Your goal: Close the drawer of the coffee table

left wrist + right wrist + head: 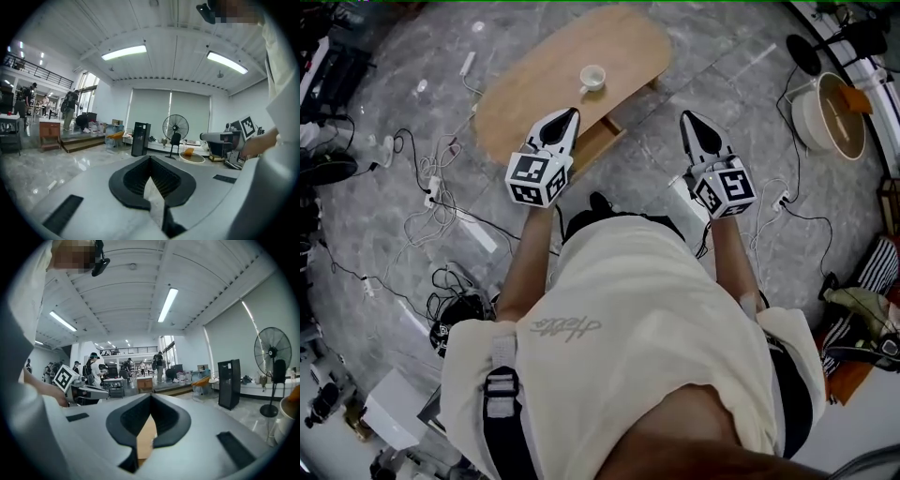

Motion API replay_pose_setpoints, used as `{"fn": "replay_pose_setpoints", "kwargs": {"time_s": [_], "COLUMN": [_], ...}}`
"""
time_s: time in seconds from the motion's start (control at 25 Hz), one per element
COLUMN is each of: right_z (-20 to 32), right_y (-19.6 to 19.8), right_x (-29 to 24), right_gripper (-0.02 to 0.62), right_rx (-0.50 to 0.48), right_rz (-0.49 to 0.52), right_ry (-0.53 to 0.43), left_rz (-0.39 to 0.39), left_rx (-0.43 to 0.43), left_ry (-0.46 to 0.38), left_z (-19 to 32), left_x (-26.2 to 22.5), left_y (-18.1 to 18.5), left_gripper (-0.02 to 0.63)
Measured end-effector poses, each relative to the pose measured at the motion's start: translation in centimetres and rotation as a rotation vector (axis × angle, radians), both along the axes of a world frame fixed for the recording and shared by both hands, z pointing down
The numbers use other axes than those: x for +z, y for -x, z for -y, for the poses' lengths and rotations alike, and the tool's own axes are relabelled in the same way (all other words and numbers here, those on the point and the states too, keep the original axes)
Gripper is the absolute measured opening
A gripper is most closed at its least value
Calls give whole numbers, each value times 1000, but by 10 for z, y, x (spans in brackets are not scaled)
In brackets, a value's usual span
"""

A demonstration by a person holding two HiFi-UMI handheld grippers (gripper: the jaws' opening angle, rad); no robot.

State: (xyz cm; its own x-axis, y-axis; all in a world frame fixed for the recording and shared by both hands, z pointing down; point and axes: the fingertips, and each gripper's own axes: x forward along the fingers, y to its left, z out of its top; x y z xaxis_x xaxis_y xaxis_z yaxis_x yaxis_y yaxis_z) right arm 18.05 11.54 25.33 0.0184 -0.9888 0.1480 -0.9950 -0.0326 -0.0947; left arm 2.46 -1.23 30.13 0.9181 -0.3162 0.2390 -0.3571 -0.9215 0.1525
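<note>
The oval wooden coffee table (534, 94) stands ahead of me in the head view, with a white cup (592, 77) on its top. Its light wooden drawer (598, 141) sticks out from under the near edge. My left gripper (571, 114) is held in the air above the table's near edge, just left of the drawer, jaws together and empty. Right of the drawer, over the floor, my right gripper (685, 117) is likewise shut on nothing. Both gripper views look level across the room. A wood-coloured strip shows in the slit of the right gripper (151, 399). The left gripper (151, 161) shows a pale strip.
Cables and power strips (441, 211) trail over the grey marble floor at the left. A round white tub (830, 112) sits at the right, a black stand base (804, 53) beside it. A fan (176, 129) and a black tower (140, 138) stand farther off; people are at the back.
</note>
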Motion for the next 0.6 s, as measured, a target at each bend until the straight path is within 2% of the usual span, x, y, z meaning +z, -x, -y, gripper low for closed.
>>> {"fn": "replay_pose_setpoints", "kwargs": {"time_s": [0.4,0.6], "right_z": [84,104], "right_y": [30,16], "right_x": [31,55], "right_gripper": [-6,-6], "right_rx": [-133,-163], "right_rz": [-28,68], "right_ry": [81,105], "left_rz": [27,78], "left_rx": [-59,-96], "left_ry": [53,93], "left_z": [66,79], "left_x": [27,47], "left_y": [18,11], "left_gripper": [5,5]}}
